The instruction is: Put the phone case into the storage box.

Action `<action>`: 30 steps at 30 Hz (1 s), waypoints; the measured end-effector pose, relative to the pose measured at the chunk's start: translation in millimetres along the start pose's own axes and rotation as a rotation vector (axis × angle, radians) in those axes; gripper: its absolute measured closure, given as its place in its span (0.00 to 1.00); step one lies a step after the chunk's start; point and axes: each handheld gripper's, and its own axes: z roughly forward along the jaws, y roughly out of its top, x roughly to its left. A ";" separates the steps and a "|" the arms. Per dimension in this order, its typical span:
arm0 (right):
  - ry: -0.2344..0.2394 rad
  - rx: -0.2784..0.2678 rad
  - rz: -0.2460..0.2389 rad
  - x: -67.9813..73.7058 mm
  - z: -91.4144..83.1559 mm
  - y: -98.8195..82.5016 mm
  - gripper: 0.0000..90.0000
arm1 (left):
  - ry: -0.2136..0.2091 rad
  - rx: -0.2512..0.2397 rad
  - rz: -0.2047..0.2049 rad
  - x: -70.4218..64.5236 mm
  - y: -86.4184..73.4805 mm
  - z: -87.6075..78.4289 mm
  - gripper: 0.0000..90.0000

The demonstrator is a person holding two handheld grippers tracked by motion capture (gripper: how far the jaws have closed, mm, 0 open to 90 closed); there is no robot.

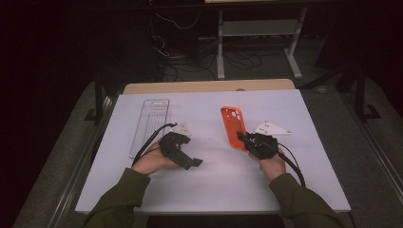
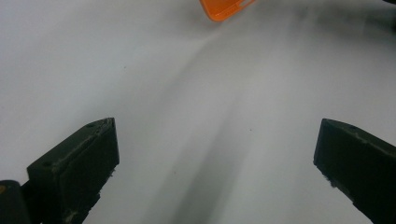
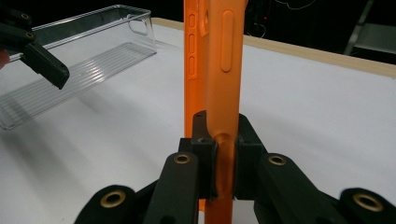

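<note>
The right gripper has its jaws clamped tight on the near end of an orange phone case, pinching one side wall between the pads. In the right gripper view the case stands on edge, rising straight up from the jaws, with its button cut-outs facing the camera. Seen from above, the case sits just right of the desk's middle, its camera opening pointing towards the far edge.

The left gripper rests nearer the front edge, left of centre, well apart from the case. Its jaws stand wide with nothing between them; in the left gripper view they frame bare white desk, and a corner of the orange case peeks in at the top.

A clear plastic tray lies lengthwise towards the left edge of the desk, just beyond the left hand. The same tray shows past the case in the right gripper view, with one black jaw of the left gripper hanging in front of it
</note>
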 end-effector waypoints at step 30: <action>-0.049 -0.001 -0.022 11.1 5.6 -0.7 0.90 | 0.106 -0.213 -0.151 10.2 16.1 -6.7 0.00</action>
